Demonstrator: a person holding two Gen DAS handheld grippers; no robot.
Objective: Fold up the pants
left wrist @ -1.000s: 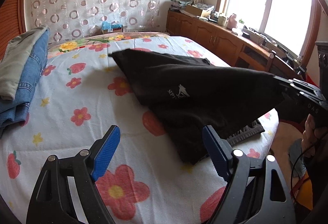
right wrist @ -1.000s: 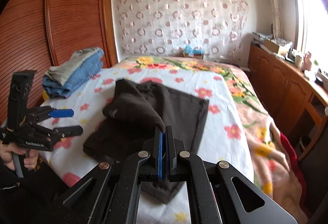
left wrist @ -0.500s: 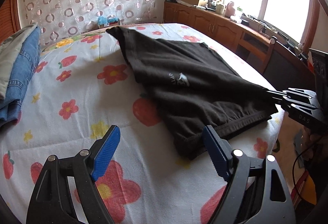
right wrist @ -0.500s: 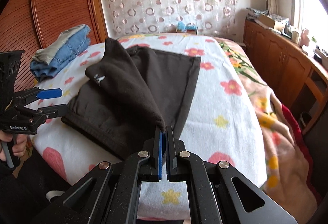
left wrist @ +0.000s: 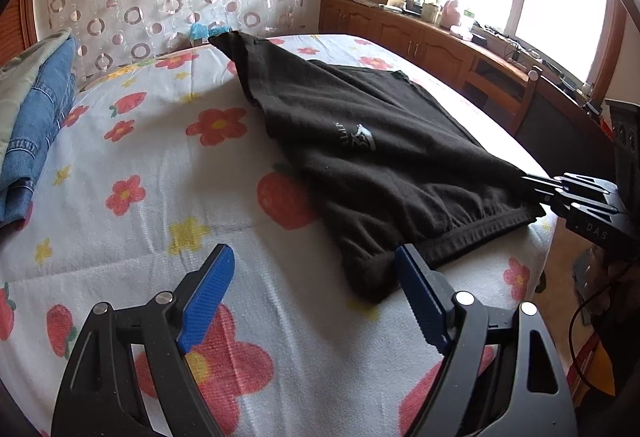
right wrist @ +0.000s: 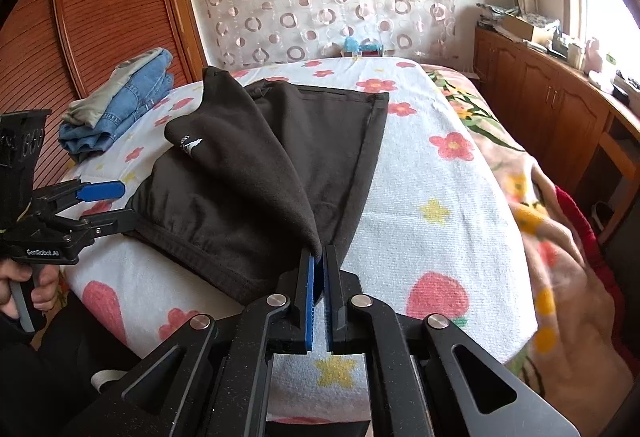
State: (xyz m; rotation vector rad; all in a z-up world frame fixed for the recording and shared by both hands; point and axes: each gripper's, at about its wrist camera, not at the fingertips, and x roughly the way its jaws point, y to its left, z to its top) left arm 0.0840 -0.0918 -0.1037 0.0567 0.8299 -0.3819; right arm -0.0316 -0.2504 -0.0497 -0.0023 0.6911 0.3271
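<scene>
Black pants (left wrist: 372,145) lie on the flowered bed sheet (left wrist: 160,173), waistband toward the near edge, a small white logo on top. My right gripper (right wrist: 318,265) is shut on a corner of the pants (right wrist: 248,177) and holds that layer lifted and pulled across the rest. It also shows in the left wrist view (left wrist: 536,189), pinching the cloth at the bed's right edge. My left gripper (left wrist: 316,277) is open and empty, just above the sheet, its right finger next to the waistband corner. It shows at the left of the right wrist view (right wrist: 108,203).
A stack of folded jeans and grey clothes (left wrist: 28,109) lies at the far left of the bed, also in the right wrist view (right wrist: 120,105). A wooden cabinet (left wrist: 432,41) with clutter runs under the window. A wooden wardrobe (right wrist: 100,17) stands behind the bed.
My right gripper has pulled the held pants corner down and toward the bed's near edge, flattening the raised fold. My left gripper stayed open and moved closer to the waistband.
</scene>
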